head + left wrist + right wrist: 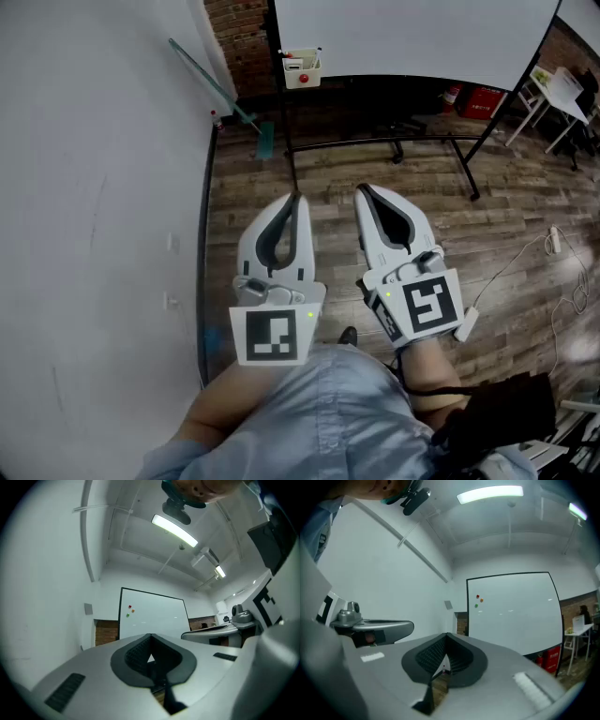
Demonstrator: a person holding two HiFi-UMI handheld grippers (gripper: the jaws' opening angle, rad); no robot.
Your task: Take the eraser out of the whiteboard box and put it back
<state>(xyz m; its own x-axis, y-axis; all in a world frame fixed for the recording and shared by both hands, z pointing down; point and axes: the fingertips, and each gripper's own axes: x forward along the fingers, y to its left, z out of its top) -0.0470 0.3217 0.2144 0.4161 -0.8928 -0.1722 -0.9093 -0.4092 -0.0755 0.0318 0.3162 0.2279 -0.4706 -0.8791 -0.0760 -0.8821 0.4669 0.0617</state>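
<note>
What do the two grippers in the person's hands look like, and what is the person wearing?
Both the left gripper and the right gripper are white plastic, with two curved jaws lined with dark ribbed pads. Each carries a white cube with black square markers and a small green light. The person wears a light blue shirt.

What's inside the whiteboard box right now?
The white box on the whiteboard shows something red and pen-like tips at its top; its wall hides the rest, and no eraser can be told.
</note>
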